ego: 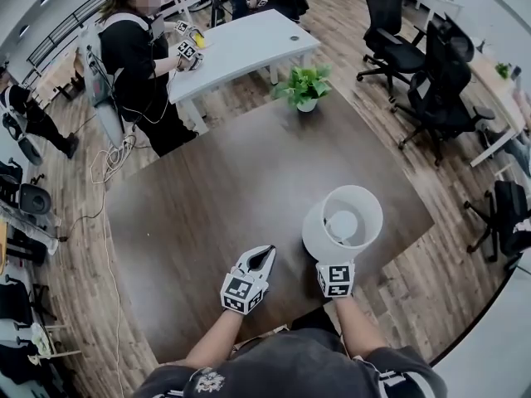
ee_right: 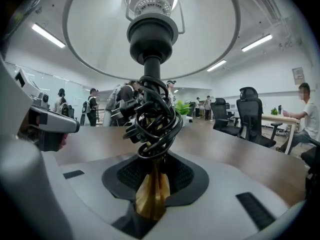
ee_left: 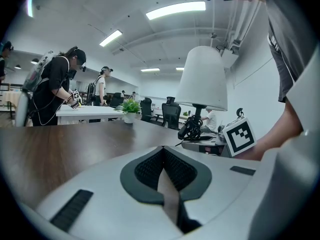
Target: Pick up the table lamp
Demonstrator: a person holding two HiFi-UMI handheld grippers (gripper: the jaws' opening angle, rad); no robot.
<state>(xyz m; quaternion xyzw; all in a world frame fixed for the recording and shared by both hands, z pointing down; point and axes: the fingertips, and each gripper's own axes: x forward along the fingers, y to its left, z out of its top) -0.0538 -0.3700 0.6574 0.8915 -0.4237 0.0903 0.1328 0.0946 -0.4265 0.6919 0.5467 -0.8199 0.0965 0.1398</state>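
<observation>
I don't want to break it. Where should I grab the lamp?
Grab the lamp by its thin gold stem low down, under the coiled cord, coming level from the near side. The shade is too wide for jaws. The right gripper pinches it there.

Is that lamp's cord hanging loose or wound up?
Wound up: the black cord sits coiled in a bundle around the stem of the lamp.

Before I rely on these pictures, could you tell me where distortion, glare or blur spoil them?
Head view: fisheye bends the floor edges; the table lamp shade washed white. Left gripper view: ceiling strip light glares, corners black. Right gripper view: cord bundle sharp, background soft.
</observation>
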